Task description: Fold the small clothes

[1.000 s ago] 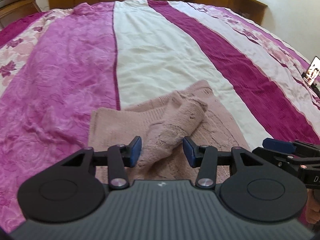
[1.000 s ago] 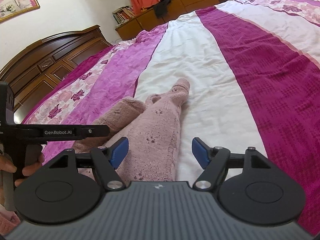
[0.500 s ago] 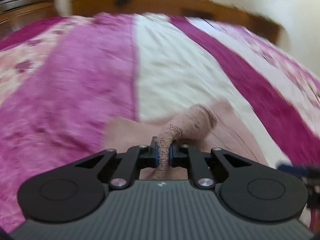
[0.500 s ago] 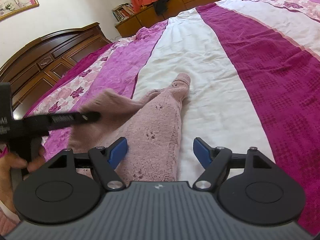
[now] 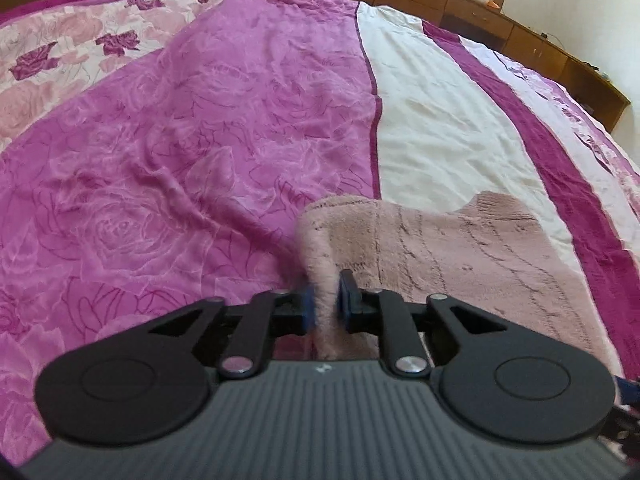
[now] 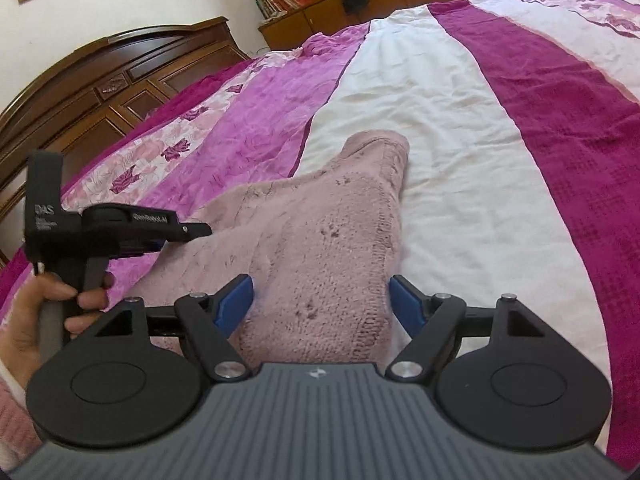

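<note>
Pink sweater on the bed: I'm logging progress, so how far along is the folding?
Early. No finished fold shows; the pink sweater lies spread on the bedspread. In hand: the left gripper pinches its edge, lifted. The right gripper is open over it. Folding remains.

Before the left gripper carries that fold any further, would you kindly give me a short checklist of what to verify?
1. Left gripper shut on the pink sweater: ok.
2. Single layer pinched, not several: cannot tell.
3. Right gripper open, straddling the sweater without clamping it: ok.
4. Sweater body lying flat on the bedspread: ok.
5. Sleeve laid out straight: ok.
6. Bedspread caught in the left pinch: cannot tell.
</note>
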